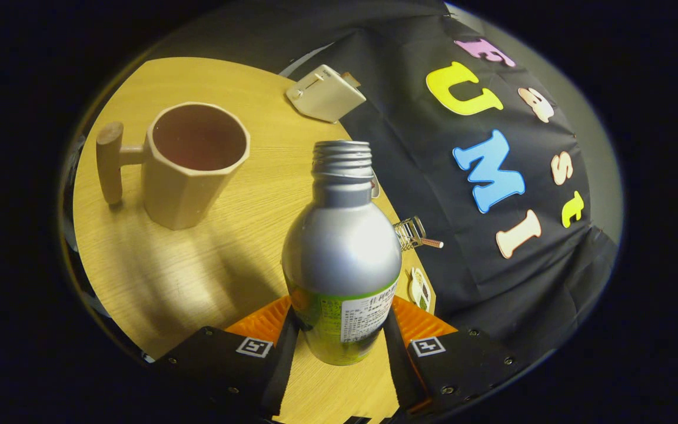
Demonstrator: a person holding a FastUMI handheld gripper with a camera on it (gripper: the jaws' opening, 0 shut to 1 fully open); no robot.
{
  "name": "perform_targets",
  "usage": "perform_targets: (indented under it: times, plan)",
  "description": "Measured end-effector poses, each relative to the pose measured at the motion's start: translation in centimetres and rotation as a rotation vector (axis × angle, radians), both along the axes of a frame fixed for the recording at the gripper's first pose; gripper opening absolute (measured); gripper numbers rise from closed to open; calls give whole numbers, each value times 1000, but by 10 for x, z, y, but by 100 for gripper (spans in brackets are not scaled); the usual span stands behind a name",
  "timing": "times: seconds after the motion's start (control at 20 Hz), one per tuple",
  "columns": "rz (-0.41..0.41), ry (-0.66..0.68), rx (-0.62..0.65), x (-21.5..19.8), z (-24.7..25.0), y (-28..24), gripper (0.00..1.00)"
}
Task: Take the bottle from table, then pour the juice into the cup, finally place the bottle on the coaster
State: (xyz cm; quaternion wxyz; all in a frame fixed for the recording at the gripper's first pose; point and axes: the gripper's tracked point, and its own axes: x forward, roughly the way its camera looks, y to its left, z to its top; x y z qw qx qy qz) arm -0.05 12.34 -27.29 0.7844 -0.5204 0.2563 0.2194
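The gripper (339,341) clamps both fingers on the uncapped aluminium bottle (342,247). Pouring remains, judging by the tilted view: the cup (189,168) sits beyond the bottle, apparently unfilled.

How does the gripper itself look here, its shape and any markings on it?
The gripper has two blocky dark bodies with small screws along their edges. Each carries a square white tag with a black pattern. Ribbed orange parts sit on the inner side of each finger, with a dark strip along each.
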Motion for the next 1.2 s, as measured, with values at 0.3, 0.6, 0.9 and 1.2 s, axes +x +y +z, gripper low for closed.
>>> perform_targets:
  times: [0.3, 0.6, 0.9, 1.2]
  plan:
    - [50, 27, -123, -8, -8, 6, 71]
    - [117, 17, -231, -7, -2, 15, 71]
    - [158, 18, -349, -7, 8, 15, 71]
    - [208, -2, -449, -8, 18, 18, 71]
